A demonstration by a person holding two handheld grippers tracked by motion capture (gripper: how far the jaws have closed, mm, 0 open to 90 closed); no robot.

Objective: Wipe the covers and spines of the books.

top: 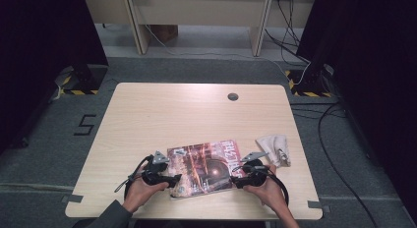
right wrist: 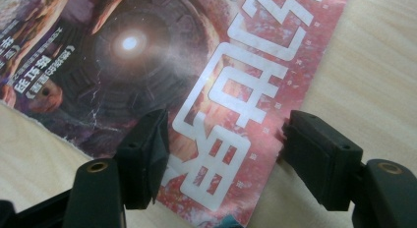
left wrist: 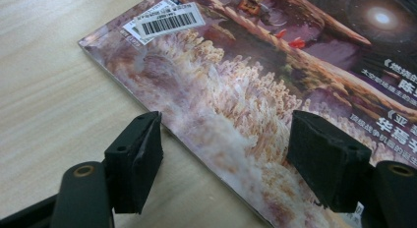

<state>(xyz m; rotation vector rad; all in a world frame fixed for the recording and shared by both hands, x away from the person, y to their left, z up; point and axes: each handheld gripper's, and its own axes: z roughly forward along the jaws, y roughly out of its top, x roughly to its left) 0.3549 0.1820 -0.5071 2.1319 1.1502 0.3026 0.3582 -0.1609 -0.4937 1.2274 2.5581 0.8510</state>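
Observation:
A magazine with a reddish-purple cover lies flat near the front edge of the wooden table. My left gripper is at its left side, held in a hand. In the left gripper view the magazine shows a barcode sticker at its corner. The left gripper is open there, with one jaw over bare table and the other over the cover. My right gripper is at the magazine's right side. In the right gripper view it is open across the magazine and its large white title characters.
A folded beige cloth lies on the table right of the magazine. A round cable hole sits near the far edge. Black stands and cables are on the floor around the table.

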